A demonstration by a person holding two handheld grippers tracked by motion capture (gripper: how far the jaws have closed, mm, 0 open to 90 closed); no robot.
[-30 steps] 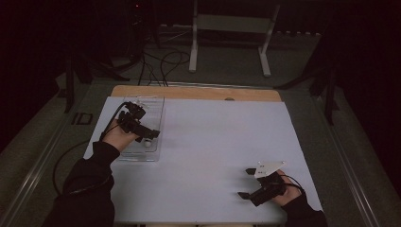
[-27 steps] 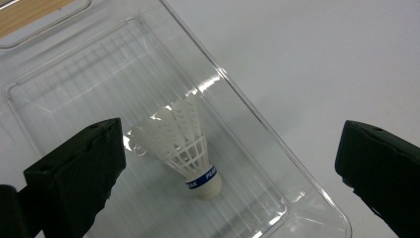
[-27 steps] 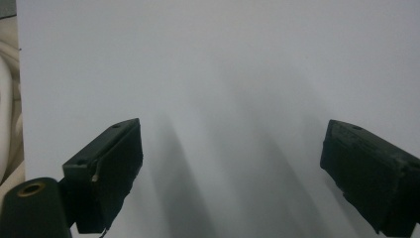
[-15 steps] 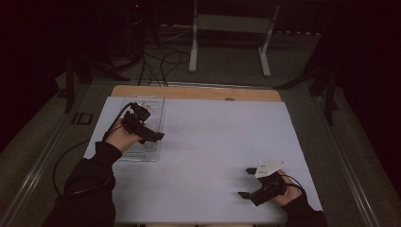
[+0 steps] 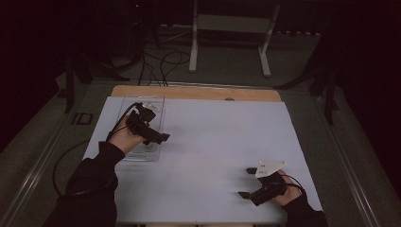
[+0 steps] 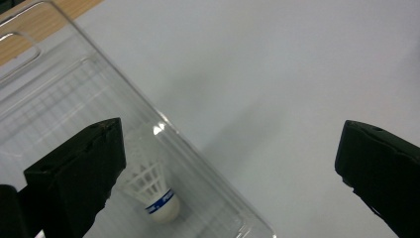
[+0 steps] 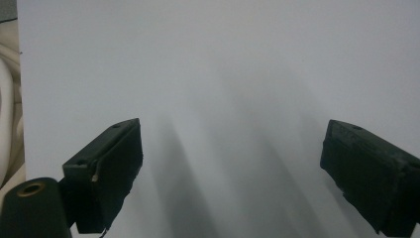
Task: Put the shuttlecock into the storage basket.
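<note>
On the white sheet (image 5: 213, 142) covering the table, left side: one clear plastic tray (image 5: 153, 106), rectangular, long axis running away from me. My left gripper (image 5: 158, 137) hangs over the tray's near right part, held in my left hand (image 5: 124, 137), sleeve dark, black cable looping back behind the wrist. Jaws of this gripper: spread wide, nothing between them, nothing touched. In the left gripper view (image 6: 223, 173), one jaw stands over the tray's interior, the other over bare sheet beyond the tray's long wall.

Contents of the tray (image 6: 64, 89): one shuttlecock (image 6: 153, 191), white skirt, white cork with a blue band, lying tilted on the tray floor near the right wall and the near corner, just beside my left-hand jaw as that view shows it. Whether the jaw is above it or level with it, I cannot tell. The tray has a moulded handle cut-out at its far end; the wooden table edge (image 6: 44, 25) shows past it.

Near right part of the sheet: my right gripper (image 5: 250, 182), carrying a grey three-cornered plate, in my right hand (image 5: 288, 191). Jaws: wide apart, holding nothing. In the right gripper view (image 7: 233, 173) they point across plain white sheet, well apart from the tray.
</note>
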